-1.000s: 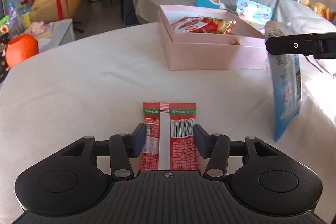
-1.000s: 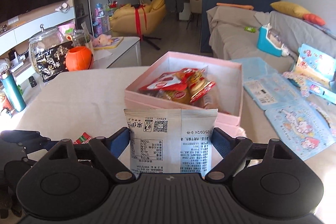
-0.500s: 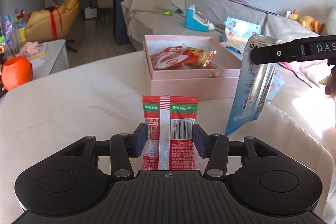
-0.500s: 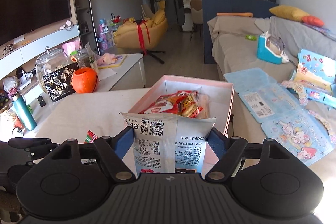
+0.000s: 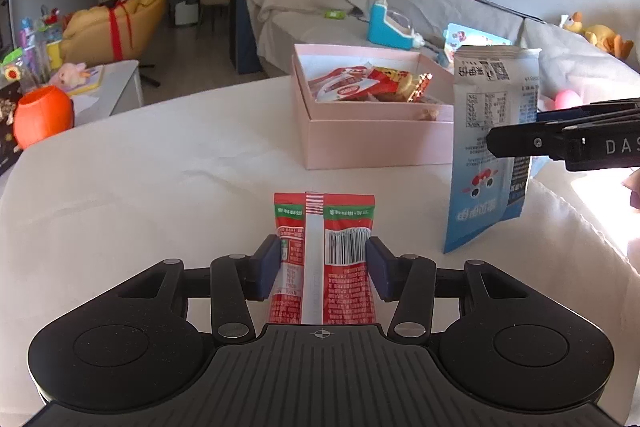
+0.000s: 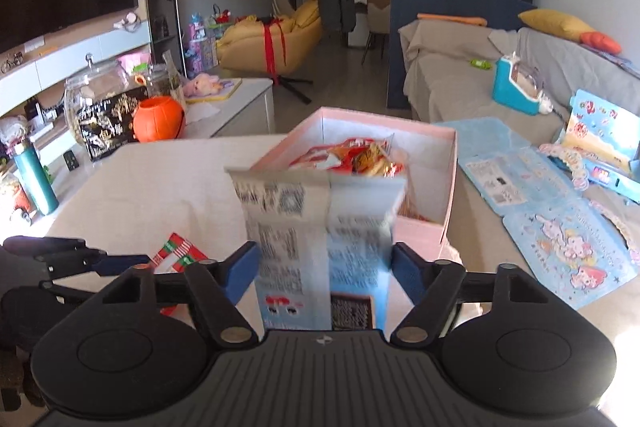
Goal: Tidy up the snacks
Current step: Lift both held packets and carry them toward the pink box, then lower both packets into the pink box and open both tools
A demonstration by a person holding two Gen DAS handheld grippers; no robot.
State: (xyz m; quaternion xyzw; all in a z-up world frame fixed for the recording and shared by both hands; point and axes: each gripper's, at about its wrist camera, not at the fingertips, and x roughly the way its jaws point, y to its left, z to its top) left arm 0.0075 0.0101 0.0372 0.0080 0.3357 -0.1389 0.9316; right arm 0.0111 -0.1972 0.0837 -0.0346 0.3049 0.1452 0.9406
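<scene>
My left gripper (image 5: pixel 323 267) is shut on a red snack packet (image 5: pixel 324 251), held above the white table. My right gripper (image 6: pixel 326 273) is shut on a white and blue snack bag (image 6: pixel 320 239), blurred by motion. That bag (image 5: pixel 490 147) and the right gripper's fingers (image 5: pixel 560 141) show at the right of the left wrist view, just in front of the open pink box (image 5: pixel 360 135). The box (image 6: pixel 448 163) holds several red and gold snack packets (image 5: pixel 368 87). The red packet (image 6: pixel 176 251) shows at lower left in the right wrist view.
The white table (image 5: pixel 140 179) carries the box. An orange pumpkin pot (image 6: pixel 158 119), a glass jar (image 6: pixel 100 107) and a teal bottle (image 6: pixel 36 183) stand on a side counter to the left. A grey sofa (image 6: pixel 448 79) with blue toys lies beyond the box.
Both grippers have risen with their packets. The right gripper's bag has swung up and turned, now facing the left camera beside the box.
</scene>
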